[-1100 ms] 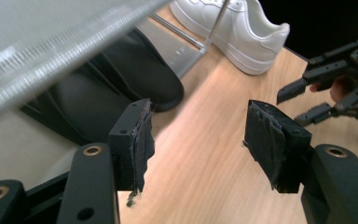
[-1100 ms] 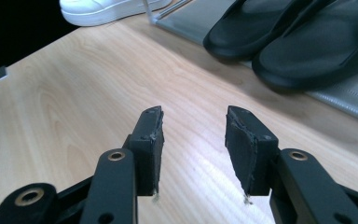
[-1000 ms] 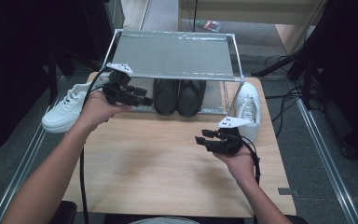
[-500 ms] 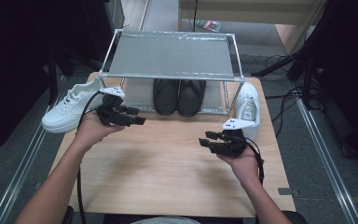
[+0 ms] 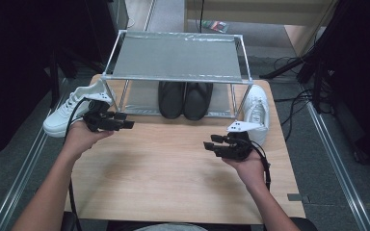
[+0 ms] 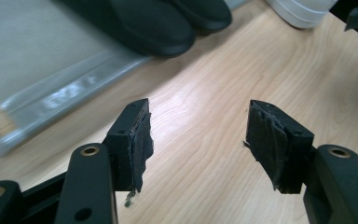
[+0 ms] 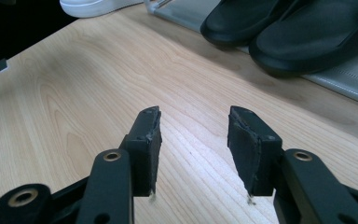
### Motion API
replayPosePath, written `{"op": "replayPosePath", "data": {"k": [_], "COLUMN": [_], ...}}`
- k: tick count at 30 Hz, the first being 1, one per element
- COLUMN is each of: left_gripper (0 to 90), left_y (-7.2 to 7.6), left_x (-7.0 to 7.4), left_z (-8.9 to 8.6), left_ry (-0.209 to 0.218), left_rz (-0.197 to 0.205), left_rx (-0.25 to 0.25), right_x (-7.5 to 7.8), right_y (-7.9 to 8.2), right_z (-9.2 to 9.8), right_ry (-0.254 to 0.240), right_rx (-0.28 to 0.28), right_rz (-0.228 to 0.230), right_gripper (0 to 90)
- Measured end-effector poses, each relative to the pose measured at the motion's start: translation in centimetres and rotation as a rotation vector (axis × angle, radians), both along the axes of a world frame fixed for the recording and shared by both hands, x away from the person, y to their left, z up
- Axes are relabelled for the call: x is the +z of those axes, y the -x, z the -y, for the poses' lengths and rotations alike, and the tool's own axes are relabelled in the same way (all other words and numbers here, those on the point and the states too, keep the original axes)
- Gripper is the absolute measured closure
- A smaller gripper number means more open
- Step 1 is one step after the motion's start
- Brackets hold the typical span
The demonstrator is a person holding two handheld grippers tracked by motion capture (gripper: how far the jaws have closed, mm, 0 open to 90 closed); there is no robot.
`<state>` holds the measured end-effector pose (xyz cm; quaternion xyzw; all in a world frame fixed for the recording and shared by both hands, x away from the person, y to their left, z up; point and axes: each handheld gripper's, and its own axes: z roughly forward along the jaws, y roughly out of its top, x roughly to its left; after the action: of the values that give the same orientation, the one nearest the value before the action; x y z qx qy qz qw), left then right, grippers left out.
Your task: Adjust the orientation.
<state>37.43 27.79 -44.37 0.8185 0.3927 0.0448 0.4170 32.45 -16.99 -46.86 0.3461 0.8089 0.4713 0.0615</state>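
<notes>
Two grippers, left gripper [image 5: 126, 121] and right gripper [image 5: 212, 144], fingers apart, empty, above surface [image 5: 164, 173]; we probably reach next for black slippers [image 5: 184, 98] under rack [image 5: 176, 55].

I count two white lace-up sneakers [image 5: 72, 113], two black rubber slippers [image 5: 183, 98], one grey metal-framed shoe rack [image 5: 176, 55] and one light wooden table [image 5: 164, 173].

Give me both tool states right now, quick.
Left tool: open, holding nothing, over bare table.
Right tool: open, holding nothing; its jaws have just been opening.
</notes>
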Motion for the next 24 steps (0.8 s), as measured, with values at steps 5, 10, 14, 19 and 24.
{"op": "replayPosePath", "data": {"k": [5, 10, 14, 19, 24], "left_gripper": [40.2, 40.2, 40.5, 41.2, 41.3], "left_y": [-0.1, -0.1, -0.2, -0.7, -1.3], "left_x": [-0.3, -0.6, -1.0, -1.4, -1.6], "left_z": [-1.4, -2.7, -3.4, -4.8, -6.0], "left_ry": [-0.006, 0.001, -0.035, -0.024, -0.031], "left_rz": [-0.001, -0.006, -0.003, 0.0, 0.002], "left_rx": [0.04, 0.074, 0.081, 0.11, 0.128], "right_x": [-0.1, -0.1, -0.2, -0.4, -0.5], "right_y": [0.0, 0.1, 0.3, 0.5, 0.8], "right_z": [0.0, 0.1, 0.2, 0.4, 0.7], "right_ry": [0.0, 0.004, 0.01, 0.019, 0.024], "right_rx": [0.003, -0.001, 0.0, -0.005, -0.011], "right_rz": [-0.003, -0.006, -0.005, -0.013, -0.011], "right_gripper": [53.9, 53.5, 53.4, 53.4, 53.4]}}
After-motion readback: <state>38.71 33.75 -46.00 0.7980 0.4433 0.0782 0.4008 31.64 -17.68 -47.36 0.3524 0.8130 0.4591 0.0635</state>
